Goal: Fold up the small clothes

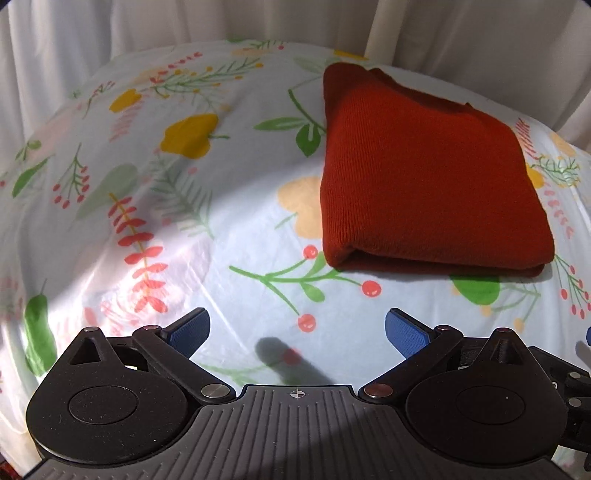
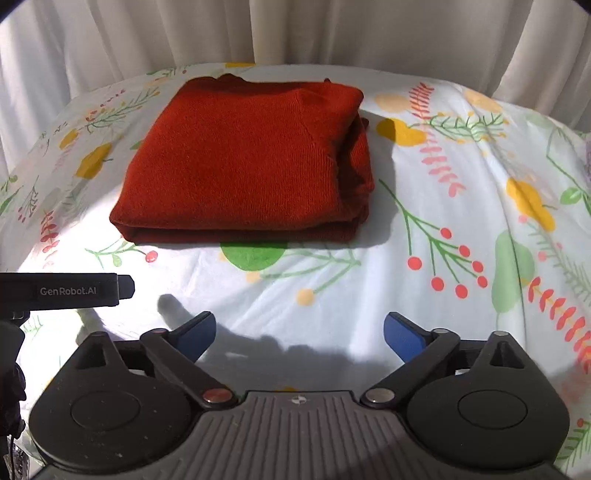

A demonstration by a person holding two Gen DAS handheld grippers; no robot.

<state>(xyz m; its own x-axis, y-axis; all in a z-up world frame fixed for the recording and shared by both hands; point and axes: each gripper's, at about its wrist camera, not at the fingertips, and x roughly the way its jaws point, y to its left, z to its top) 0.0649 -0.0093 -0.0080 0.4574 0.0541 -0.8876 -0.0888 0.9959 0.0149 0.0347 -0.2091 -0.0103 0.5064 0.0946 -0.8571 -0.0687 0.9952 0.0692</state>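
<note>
A rust-red knitted garment (image 1: 424, 177) lies folded into a thick rectangle on the floral sheet (image 1: 184, 221). In the right wrist view the same red garment (image 2: 243, 166) sits ahead and slightly left, its folded edge facing me. My left gripper (image 1: 297, 332) hovers open above the sheet, short of the garment and to its left, with nothing between its blue pads (image 1: 188, 332). My right gripper (image 2: 299, 334) also stands wide open over bare sheet, nearer to me than the garment, holding nothing.
White curtains (image 2: 295, 33) hang close behind the surface's far edge. The other gripper's black body, marked GenRobot.AI (image 2: 66, 291), juts in at the left of the right wrist view. Strong sunlight and gripper shadows fall across the sheet.
</note>
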